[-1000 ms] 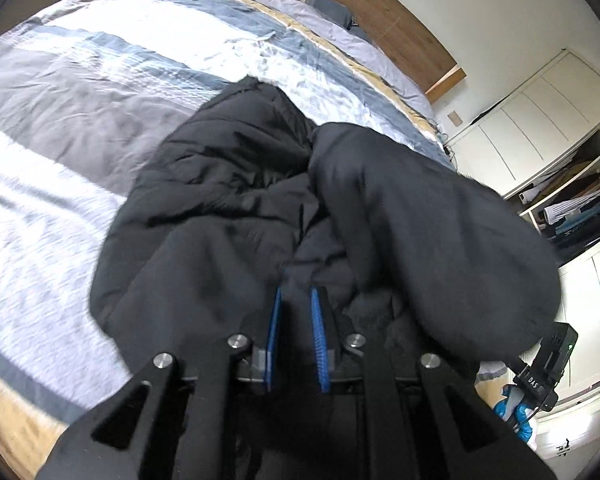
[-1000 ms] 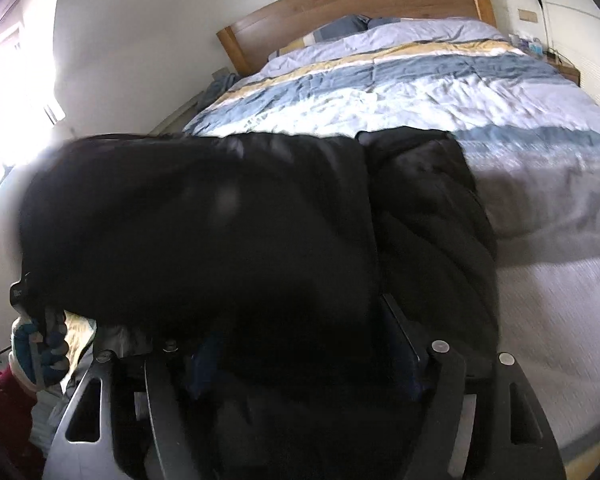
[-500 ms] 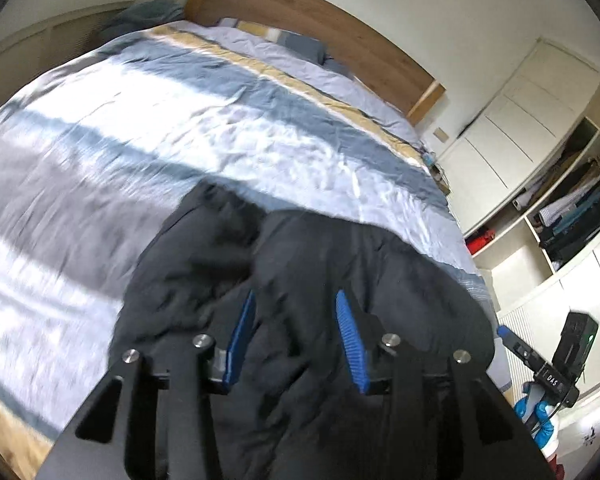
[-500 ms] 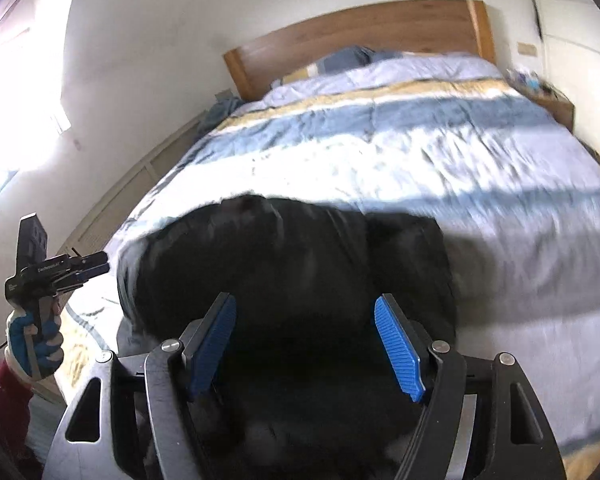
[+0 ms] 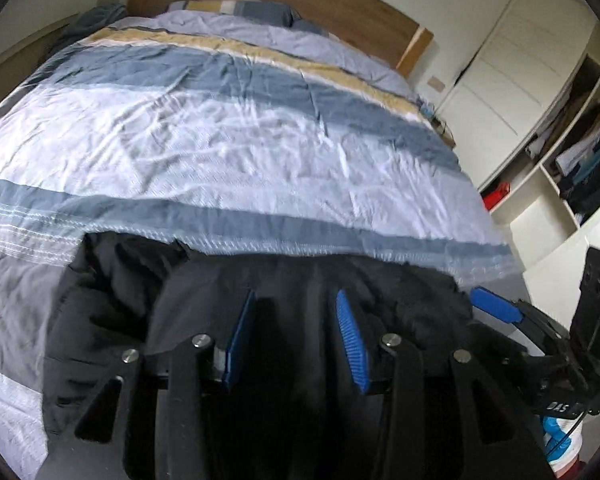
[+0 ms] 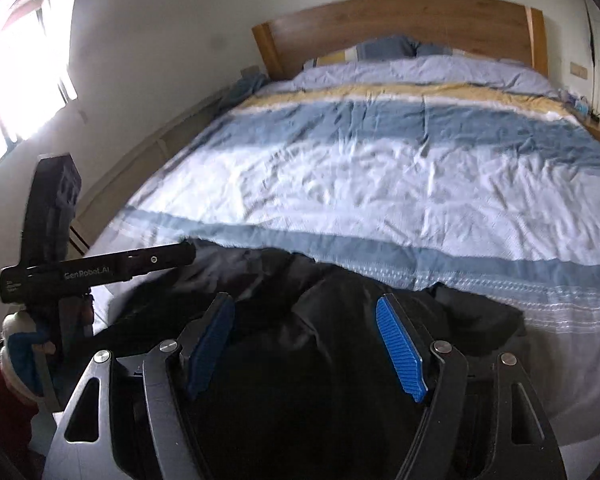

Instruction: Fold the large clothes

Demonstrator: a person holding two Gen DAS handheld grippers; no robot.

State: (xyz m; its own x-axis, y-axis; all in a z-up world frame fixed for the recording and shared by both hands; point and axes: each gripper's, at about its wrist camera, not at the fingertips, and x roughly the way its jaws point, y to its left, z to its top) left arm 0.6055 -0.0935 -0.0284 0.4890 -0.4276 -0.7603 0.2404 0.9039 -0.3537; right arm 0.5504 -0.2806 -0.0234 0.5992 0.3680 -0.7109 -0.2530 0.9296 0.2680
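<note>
A large black padded garment [image 5: 112, 308] lies bunched at the foot of the striped bed [image 5: 220, 152]; it also shows in the right wrist view [image 6: 340, 360]. My left gripper [image 5: 296, 304] is open and empty just above the garment's middle. My right gripper [image 6: 304, 312] is open wide and empty above the garment's near end. The right gripper also shows at the right edge of the left wrist view [image 5: 496, 308]. The left gripper's body shows at the left of the right wrist view [image 6: 96, 268]. The garment's near edge is hidden under both grippers.
The bed has a blue, white and yellow striped cover and a wooden headboard [image 6: 400, 28] with pillows [image 6: 384, 48]. White wardrobe doors [image 5: 496, 80] and open shelves [image 5: 572, 168] stand right of the bed. A bright window [image 6: 24, 76] is on the left wall.
Both grippers let go of the black garment and opened. They drew back toward the foot of the bed and tilted up. The garment dropped flat onto the bed.
</note>
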